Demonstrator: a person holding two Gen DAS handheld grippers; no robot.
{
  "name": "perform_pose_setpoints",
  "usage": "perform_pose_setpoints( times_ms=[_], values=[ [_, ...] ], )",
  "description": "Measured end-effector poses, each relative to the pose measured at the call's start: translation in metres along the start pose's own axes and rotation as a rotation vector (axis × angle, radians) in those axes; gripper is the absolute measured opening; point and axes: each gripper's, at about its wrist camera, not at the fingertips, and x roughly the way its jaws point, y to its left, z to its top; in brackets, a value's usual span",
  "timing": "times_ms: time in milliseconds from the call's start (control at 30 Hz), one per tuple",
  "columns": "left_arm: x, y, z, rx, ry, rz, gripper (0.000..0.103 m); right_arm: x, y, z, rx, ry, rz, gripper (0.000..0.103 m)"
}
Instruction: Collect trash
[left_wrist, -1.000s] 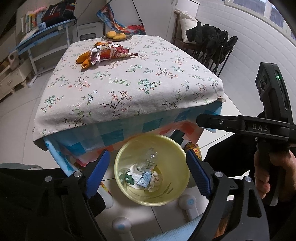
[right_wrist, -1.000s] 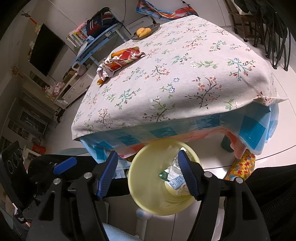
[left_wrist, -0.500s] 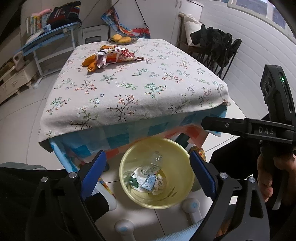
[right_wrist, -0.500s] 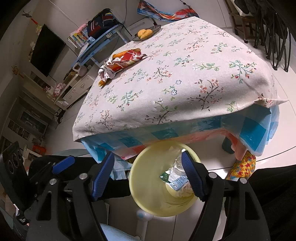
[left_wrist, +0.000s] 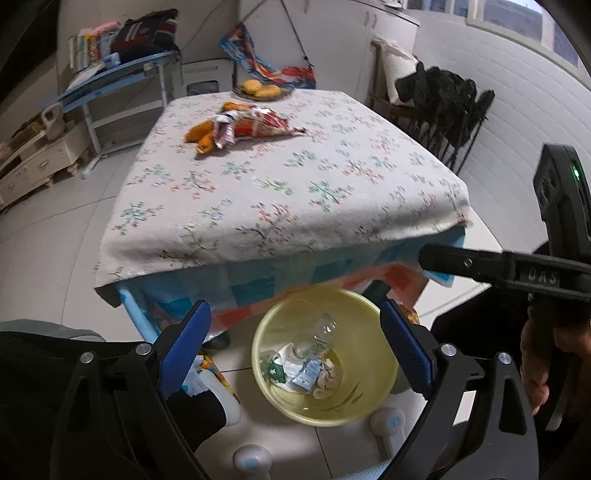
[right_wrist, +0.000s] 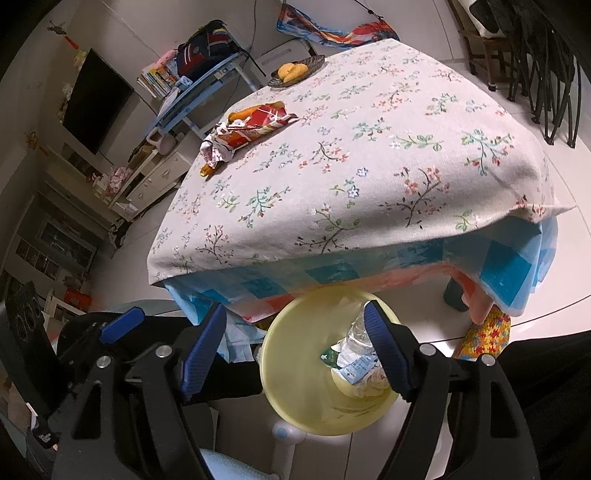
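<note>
With both my left gripper and right gripper spread empty, the wrapper pile lies across the table, far side from the yellow bin, neither arm clearly nearer.

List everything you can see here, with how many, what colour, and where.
Table: one, floral cloth over a blue-and-orange checked one, centre.
Snack wrappers: a crumpled red, orange and silver pile, far end of the table.
Fruit plate: one, dark, holding yellow fruit, table's far edge.
Bin: one, pale yellow, on the floor below the table's near edge.
Plastic bottle: one, clear, inside the bin.
Small wrappers: several, white, green and blue, bin bottom.
Television: one, black, wall.
Left tool: blue pads, open, above the bin.
Right tool: blue pads, open, above the bin.
</note>
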Motion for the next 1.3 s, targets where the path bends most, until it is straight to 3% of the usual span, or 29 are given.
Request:
perform_pose_setpoints(
  times_ms=[367, 767, 933, 1100, 1300],
  values=[
    [-0.002, 0.042, 0.034, -0.135, -0.096, 0.114, 0.090, 0.007, 0.028, 0.037, -0.149, -0.062, -0.020, 0.076],
    [0.047, 0.115, 0.097, -0.340, -0.035, 0.191, 0.090, 0.034, 0.045, 0.122, -0.280, -0.106, -0.064, 0.076],
    [0.062, 0.137, 0.122, -0.394, -0.042, 0.213, 0.090, 0.067, 0.064, 0.165, -0.350, -0.129, -0.086, 0.076],
    [0.078, 0.150, 0.136, -0.420, -0.026, 0.219, 0.090, 0.109, 0.081, 0.191, -0.368, -0.106, -0.036, 0.076],
    [0.095, 0.153, 0.146, -0.419, -0.006, 0.223, 0.090, 0.147, 0.098, 0.194, -0.439, -0.010, 0.003, 0.076]
  ],
)
